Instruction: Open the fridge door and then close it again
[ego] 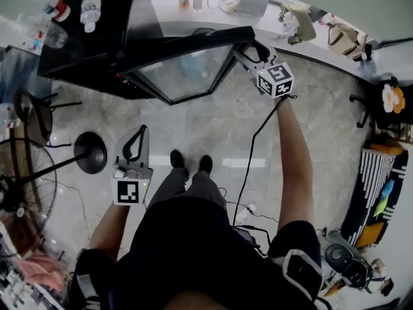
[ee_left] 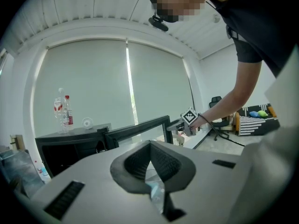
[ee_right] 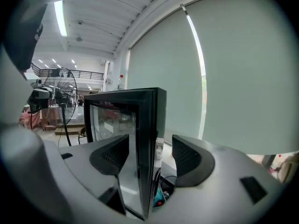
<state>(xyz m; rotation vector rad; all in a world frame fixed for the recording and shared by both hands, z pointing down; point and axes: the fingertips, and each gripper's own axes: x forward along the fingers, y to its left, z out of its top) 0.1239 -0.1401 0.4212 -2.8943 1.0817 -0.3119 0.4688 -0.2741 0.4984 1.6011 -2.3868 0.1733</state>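
The door (ee_right: 147, 113) is straddled at its edge by the released right gripper (ee_right: 149, 148); the left gripper (ee_left: 150, 158) is clenched on nothing.

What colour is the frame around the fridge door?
Black. The fridge door frame shows best in the right gripper view, seen edge-on around its glass.

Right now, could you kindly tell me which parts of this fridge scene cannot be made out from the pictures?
Fridge interior: head view, hidden under its top and the reflecting glass door.
Bottle labels: left gripper view, too small.
Small coloured things past the door edge: right gripper view, mostly hidden by the door and the right gripper's fingers.
Door handle: shows in no view.
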